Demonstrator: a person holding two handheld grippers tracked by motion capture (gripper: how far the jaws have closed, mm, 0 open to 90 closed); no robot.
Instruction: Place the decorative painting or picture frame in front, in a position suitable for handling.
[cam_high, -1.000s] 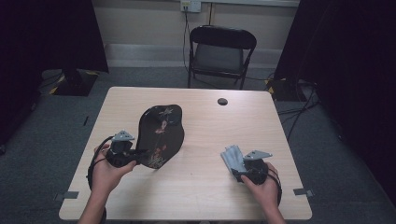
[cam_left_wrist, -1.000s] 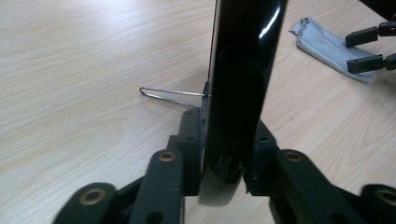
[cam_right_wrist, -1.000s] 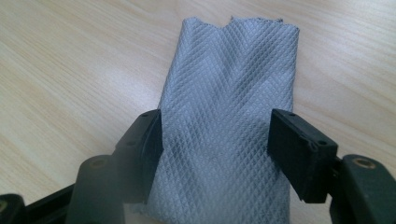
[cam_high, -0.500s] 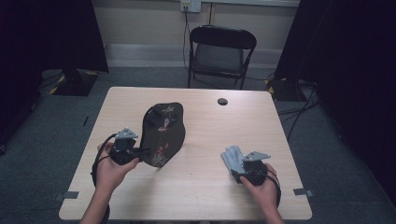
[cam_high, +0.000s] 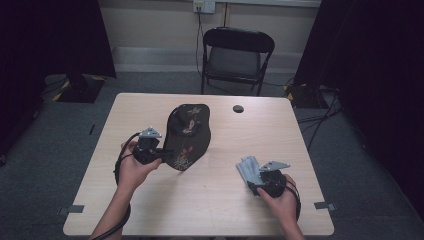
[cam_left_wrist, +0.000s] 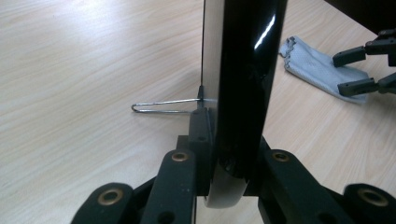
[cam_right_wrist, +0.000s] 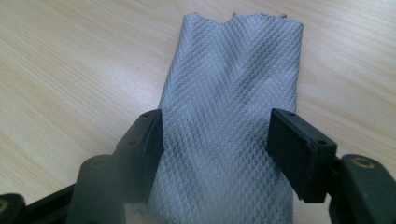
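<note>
Upright, dark plate (cam_high: 186, 136) clamped edgewise in left gripper (cam_high: 159, 154) jaws.

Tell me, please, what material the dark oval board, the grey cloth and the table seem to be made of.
The board looks like glossy black lacquer or plastic: bright reflections on its edge, a flower pattern on its face in the high view, and a thin wire stand that looks like metal. The cloth seems a woven microfibre, with a fine diamond texture. The table looks like light wood laminate, matte with printed grain.
</note>
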